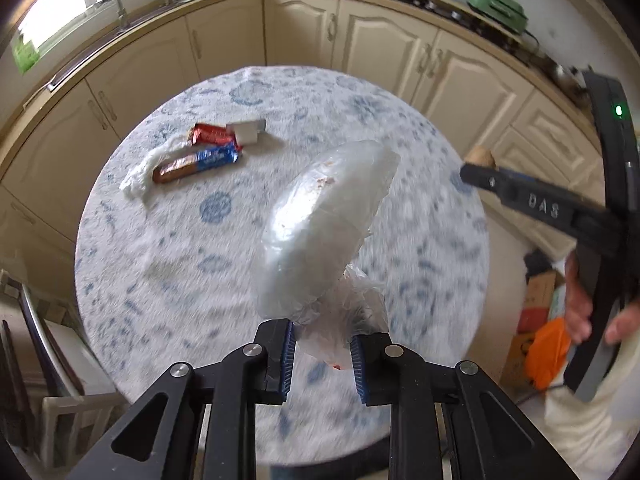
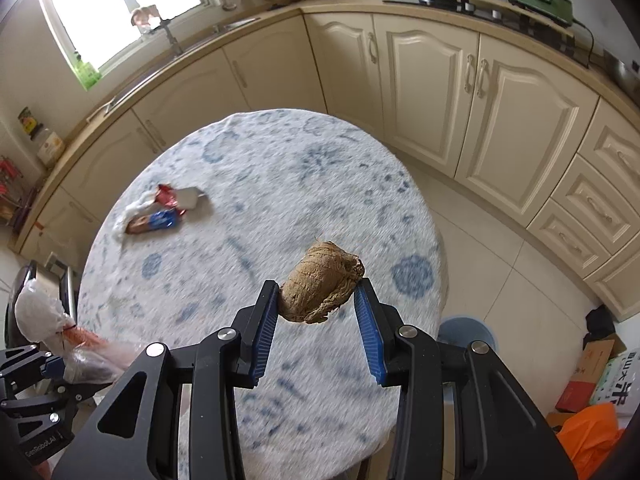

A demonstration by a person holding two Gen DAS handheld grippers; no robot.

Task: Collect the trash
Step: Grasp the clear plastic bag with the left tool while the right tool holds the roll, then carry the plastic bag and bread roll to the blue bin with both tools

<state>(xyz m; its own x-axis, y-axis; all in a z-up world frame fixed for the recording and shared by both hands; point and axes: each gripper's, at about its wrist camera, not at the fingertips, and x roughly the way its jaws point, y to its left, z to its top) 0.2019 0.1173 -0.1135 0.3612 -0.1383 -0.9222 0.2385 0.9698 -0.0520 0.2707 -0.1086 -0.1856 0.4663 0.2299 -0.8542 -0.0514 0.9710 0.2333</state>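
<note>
A crumpled clear plastic bag (image 1: pixel 324 232) fills the middle of the left wrist view, its twisted neck pinched between the blue pads of the left gripper (image 1: pixel 323 354) at the bottom centre; the jaws are clenched on the thin plastic and the bag stands up and away from them, clear of the table. In the right wrist view the same bag (image 2: pixel 44 316) shows at the lower left edge, with something reddish inside it near the gripper.

The right gripper (image 2: pixel 318 300) grasps a brown, fibrous wad (image 2: pixel 320 286) in the lower middle of its own view; both blue pads press against its sides and it hangs above the cloth. From the left wrist view that gripper (image 1: pixel 478 166) comes in from the right edge, the wad just showing at its tip, and a hand (image 1: pixel 580 312) wraps its handle at the lower right.

Below both grippers lies a round table (image 2: pixel 280 184) covered in a white cloth with blue patterns. In the upper left part of the tabletop more trash is left in a cluster: a red wrapper (image 1: pixel 212 134), a blue and brown wrapper (image 1: pixel 196 164) just beside it, a white crumpled tissue (image 1: pixel 138 178) touching their left end, and a small white and grey packet (image 1: pixel 248 130) to their right.

Cream cabinets (image 2: pixel 432 92) curve behind the table. A blue bin (image 2: pixel 466 334) stands on the floor by the table's lower right edge, and an orange bag (image 2: pixel 588 436) lies in the bottom right corner.
</note>
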